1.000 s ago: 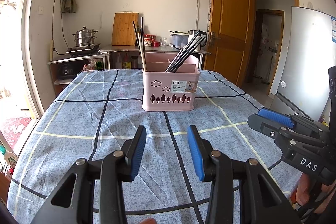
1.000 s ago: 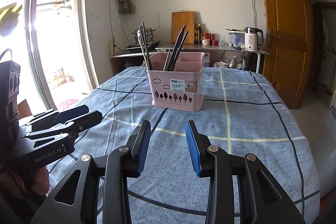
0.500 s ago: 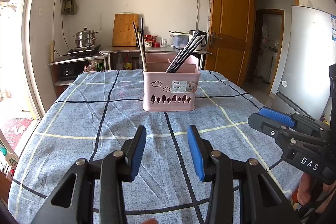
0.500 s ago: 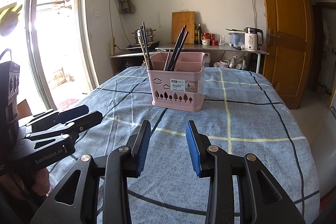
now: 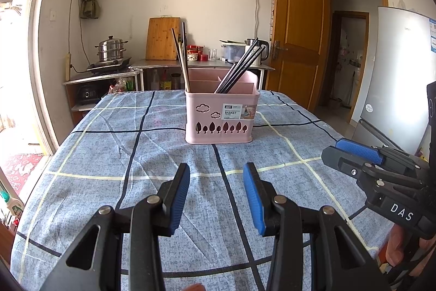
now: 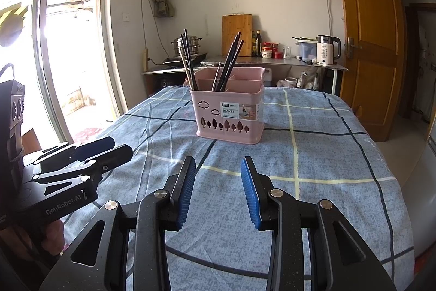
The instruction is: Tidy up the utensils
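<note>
A pink utensil basket (image 5: 221,116) (image 6: 229,111) with inner dividers stands on the table's blue checked cloth (image 5: 163,160), well ahead of both grippers. Dark chopsticks (image 5: 239,67) (image 6: 229,62) lean in one compartment; another bundle (image 5: 181,53) (image 6: 188,59) stands at its left corner. My left gripper (image 5: 216,171) hovers open over the cloth with nothing between its blue pads. My right gripper (image 6: 218,164) is open and empty too. Each wrist view catches the other gripper from the side: the right gripper (image 5: 351,152) at the right edge, the left gripper (image 6: 109,147) at the left edge.
A counter (image 6: 272,63) behind the table carries a cutting board (image 5: 162,38), jars, a kettle (image 6: 327,49) and a steel steamer pot (image 5: 110,48). A wooden door (image 5: 298,40) stands open on the right beside a fridge (image 5: 400,78). A bright glass door (image 6: 54,45) is on the left.
</note>
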A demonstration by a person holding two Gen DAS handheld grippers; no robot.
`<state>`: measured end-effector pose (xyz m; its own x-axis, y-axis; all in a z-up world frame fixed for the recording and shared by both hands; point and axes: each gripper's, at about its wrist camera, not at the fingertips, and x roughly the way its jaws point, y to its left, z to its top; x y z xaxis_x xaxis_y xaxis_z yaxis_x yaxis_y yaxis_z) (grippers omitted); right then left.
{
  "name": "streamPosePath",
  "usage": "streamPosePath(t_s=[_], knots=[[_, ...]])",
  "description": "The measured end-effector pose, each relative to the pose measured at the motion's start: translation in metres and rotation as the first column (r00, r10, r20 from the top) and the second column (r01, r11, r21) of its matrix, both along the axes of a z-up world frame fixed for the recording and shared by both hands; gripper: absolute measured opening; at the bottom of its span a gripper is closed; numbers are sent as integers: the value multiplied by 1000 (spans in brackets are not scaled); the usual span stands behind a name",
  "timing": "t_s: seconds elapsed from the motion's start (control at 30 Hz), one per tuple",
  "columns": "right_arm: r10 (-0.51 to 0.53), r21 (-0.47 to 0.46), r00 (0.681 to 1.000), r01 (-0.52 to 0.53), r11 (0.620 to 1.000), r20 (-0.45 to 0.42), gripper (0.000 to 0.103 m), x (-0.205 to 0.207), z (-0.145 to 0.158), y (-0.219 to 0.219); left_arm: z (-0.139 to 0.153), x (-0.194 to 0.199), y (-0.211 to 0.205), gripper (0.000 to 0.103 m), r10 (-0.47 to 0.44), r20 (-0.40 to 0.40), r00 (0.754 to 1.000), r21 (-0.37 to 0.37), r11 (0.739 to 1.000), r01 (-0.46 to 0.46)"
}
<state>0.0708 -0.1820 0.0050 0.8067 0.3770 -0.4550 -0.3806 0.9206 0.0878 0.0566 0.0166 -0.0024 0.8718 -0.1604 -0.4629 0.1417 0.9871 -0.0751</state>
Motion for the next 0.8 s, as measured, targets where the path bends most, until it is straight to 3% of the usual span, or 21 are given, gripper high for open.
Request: streamPosePath(t_s=[0.8], knots=[[1,-4,1000,-1,1000,-3,36,0,1,0,-2,0,-6,43,1,-4,1000,12,1000,-1]])
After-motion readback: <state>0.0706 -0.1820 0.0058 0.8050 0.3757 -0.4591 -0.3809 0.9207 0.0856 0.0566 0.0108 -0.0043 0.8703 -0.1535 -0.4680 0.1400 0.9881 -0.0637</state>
